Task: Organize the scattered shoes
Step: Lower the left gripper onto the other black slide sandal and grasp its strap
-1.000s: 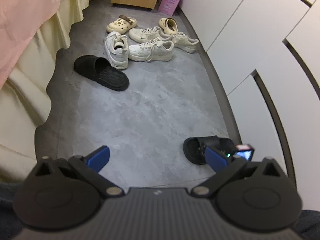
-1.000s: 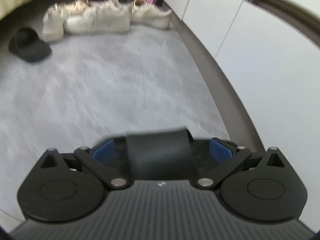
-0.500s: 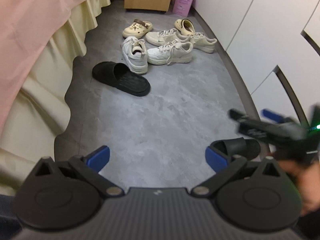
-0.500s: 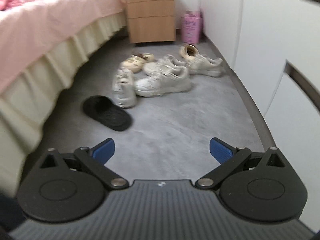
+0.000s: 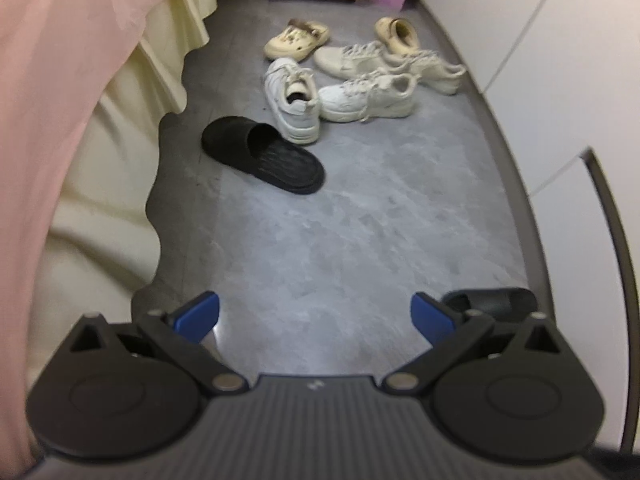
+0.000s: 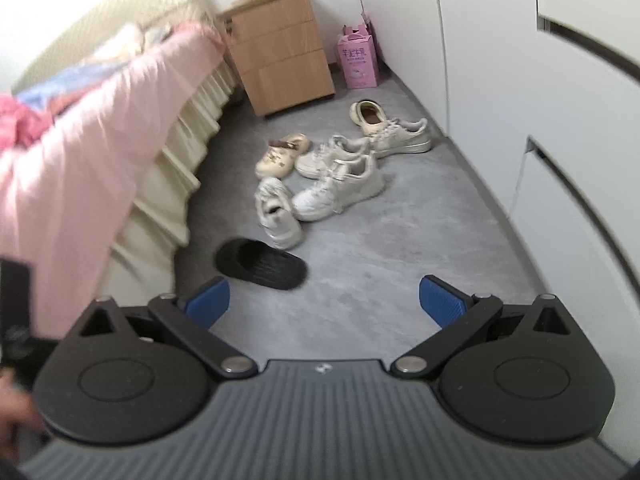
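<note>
A black slipper (image 5: 264, 154) (image 6: 262, 264) lies on the grey floor beside the bed skirt. Its mate (image 5: 494, 300) rests by the white cabinet, partly behind my left gripper's right finger. Farther back lie several white sneakers (image 5: 366, 98) (image 6: 336, 192) and two cream clogs (image 5: 296, 38) (image 6: 282, 154). My left gripper (image 5: 316, 314) is open and holds nothing, well short of the shoes. Held higher, my right gripper (image 6: 324, 300) is open too, with nothing between its blue pads.
A bed with a pink cover (image 6: 100, 128) and cream skirt (image 5: 100, 168) runs along the left. White cabinets (image 6: 540, 80) line the right. A wooden nightstand (image 6: 280, 56) and a pink carton (image 6: 358, 60) stand at the far end.
The right gripper let go of the black slipper by the cabinet, then rose and tilted up toward the pile. The left gripper moved forward toward the shoes.
</note>
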Motion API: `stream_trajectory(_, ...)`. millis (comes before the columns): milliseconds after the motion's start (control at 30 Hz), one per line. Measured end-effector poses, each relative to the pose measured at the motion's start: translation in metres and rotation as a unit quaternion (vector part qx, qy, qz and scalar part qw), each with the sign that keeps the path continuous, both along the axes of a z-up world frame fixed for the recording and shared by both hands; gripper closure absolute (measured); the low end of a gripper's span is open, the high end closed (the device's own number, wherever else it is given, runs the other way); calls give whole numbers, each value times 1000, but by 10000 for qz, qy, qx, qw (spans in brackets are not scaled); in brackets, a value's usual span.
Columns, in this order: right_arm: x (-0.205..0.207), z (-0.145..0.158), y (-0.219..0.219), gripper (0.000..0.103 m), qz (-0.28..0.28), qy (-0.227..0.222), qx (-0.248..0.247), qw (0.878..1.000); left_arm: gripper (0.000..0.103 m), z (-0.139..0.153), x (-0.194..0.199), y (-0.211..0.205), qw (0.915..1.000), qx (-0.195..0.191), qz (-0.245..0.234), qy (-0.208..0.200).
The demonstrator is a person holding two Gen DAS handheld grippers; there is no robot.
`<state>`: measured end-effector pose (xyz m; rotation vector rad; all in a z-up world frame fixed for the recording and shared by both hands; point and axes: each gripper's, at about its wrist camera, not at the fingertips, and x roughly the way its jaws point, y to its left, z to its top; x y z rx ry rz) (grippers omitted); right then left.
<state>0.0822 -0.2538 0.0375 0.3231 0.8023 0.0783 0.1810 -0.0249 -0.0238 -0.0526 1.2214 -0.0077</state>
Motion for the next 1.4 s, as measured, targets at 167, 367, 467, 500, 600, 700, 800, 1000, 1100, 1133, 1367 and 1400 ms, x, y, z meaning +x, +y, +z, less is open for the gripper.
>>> stream_trajectory(167, 3, -12, -8, 0, -47, 301, 442, 9986, 0, -28, 94, -23, 9920, 964, -599, -556)
stream_trajectory(367, 14, -46, -9, 0, -165, 1180, 1022, 9876, 0, -131, 200, 0, 9852, 1453, -648, -633)
stream_trajectory(467, 27, -62, -9, 0, -315, 1575, 1257, 9790, 3, -189, 249, 21, 9864, 1553, -488, -249)
stream_trajectory(500, 34, -66, -9, 0, -333, 1640, 1242, 9780, 9, -206, 263, 29, 9878, 1500, -402, -95)
stream_trajectory(600, 54, -74, -14, 0, -512, 1727, 1148, 9769, 13, -256, 304, 52, 9900, 1362, -158, 322)
stream_trajectory(700, 66, -83, -23, 0, -743, 1844, 1186, 9728, 18, -291, 325, 63, 9866, 1498, -105, 637)
stream_trajectory(800, 75, -94, -37, 0, -981, 2030, 1433, 9636, 24, -317, 335, 74, 9838, 1510, -150, 951)
stream_trajectory(1000, 75, -102, -54, 0, -1312, 2141, 1769, 9517, 60, -342, 345, 74, 9790, 1467, -27, 1418)
stream_trajectory(1100, 73, -103, -54, 0, -1267, 2163, 2017, 9468, 74, -342, 343, 77, 9782, 1500, 131, 1434)
stream_trajectory(1133, 72, -103, -53, 0, -1234, 2152, 2074, 9463, 75, -342, 342, 78, 9784, 1427, 152, 1488)
stream_trajectory(1367, 62, -85, -56, 0, -1037, 1882, 2510, 9438, 87, -345, 301, 79, 9764, 420, 641, 2017)
stream_trajectory(1400, 60, -82, -57, 0, -1026, 1810, 2552, 9442, 87, -345, 293, 77, 9748, 320, 723, 2084)
